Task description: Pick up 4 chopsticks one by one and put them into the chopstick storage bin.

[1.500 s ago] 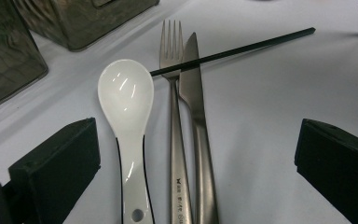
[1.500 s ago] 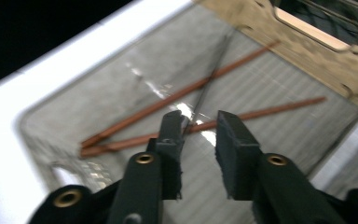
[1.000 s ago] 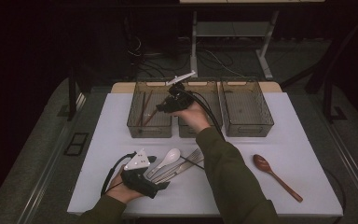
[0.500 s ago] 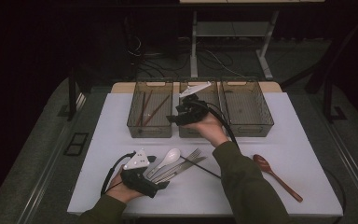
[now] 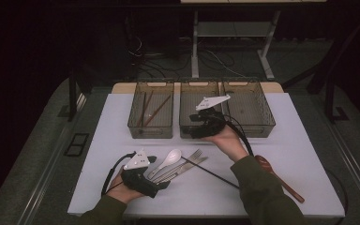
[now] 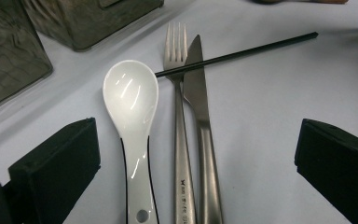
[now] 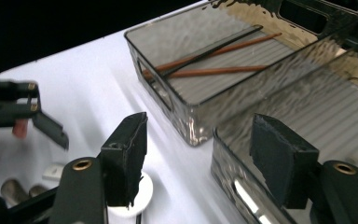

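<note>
Cutlery lies on the white table (image 5: 122, 122) between the spread, empty jaws of the left gripper (image 5: 161, 183) — white spoon (image 6: 131, 100), fork (image 6: 179, 88), knife (image 6: 198, 93), crossed by a black chopstick (image 6: 242, 52) — while the right gripper (image 5: 193, 130), jaws just opening and empty, hangs by the middle bin's (image 5: 187, 91) near wall.

The person's sleeve (image 5: 262, 187) hides part of the wooden spoon (image 5: 281, 180).
</note>
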`<state>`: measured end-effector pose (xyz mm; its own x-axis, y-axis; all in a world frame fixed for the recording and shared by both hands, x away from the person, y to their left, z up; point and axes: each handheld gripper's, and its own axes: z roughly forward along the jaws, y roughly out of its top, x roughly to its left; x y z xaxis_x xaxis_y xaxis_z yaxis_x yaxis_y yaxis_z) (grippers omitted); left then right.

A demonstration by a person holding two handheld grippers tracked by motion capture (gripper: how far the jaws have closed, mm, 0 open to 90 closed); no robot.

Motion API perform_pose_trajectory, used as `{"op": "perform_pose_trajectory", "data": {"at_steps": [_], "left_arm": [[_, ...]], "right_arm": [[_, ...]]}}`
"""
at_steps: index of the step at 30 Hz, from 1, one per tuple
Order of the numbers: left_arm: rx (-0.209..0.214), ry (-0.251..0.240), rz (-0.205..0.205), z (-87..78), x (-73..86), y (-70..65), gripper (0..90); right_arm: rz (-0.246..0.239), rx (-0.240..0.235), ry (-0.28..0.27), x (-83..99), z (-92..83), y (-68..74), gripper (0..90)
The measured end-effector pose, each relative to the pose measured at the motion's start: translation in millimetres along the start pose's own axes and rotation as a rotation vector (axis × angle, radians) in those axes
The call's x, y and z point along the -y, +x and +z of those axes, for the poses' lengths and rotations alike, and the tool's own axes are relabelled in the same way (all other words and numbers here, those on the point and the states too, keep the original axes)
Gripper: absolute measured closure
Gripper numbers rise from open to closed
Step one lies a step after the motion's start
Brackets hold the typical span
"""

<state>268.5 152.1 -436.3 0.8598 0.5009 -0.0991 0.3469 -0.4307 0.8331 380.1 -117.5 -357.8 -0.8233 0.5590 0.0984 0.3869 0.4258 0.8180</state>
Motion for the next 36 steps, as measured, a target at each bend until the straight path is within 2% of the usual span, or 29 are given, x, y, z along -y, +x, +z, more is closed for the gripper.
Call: {"op": "perform_pose_trajectory", "data": {"at_steps": [4,12,15,20,26,32,36], "left_arm": [[-0.003,0.006,0.007,0.2,-0.1,-0.4,0.0],[-0.007,0.01,0.012,0.9,-0.4,0.4,0.0],[-0.007,0.006,0.006,0.6,-0.2,-0.2,0.0],[-0.003,0.013,0.023,0.4,-0.4,-0.4,0.0],[-0.008,0.015,0.019,0.8,-0.3,-1.3,0.0],[-0.009,0.013,0.018,0.5,-0.1,-1.0,0.0],[-0.009,0.015,0.023,0.4,-0.3,-1.3,0.0]], "right_arm": [[0.019,-0.003,-0.021,11.0,-13.5,-0.9,36.8],[0.011,-0.012,-0.01,38.6,-30.2,1.4,36.4],[0.028,-0.014,-0.015,49.1,-36.3,1.1,36.4],[0.032,-0.018,-0.019,68.3,-48.5,5.9,36.5],[0.035,-0.002,-0.004,92.4,-62.5,7.1,39.1],[0.059,-0.007,-0.01,106.7,-76.5,10.0,39.1],[0.063,-0.013,0.008,118.8,-80.0,13.7,38.5]]}}
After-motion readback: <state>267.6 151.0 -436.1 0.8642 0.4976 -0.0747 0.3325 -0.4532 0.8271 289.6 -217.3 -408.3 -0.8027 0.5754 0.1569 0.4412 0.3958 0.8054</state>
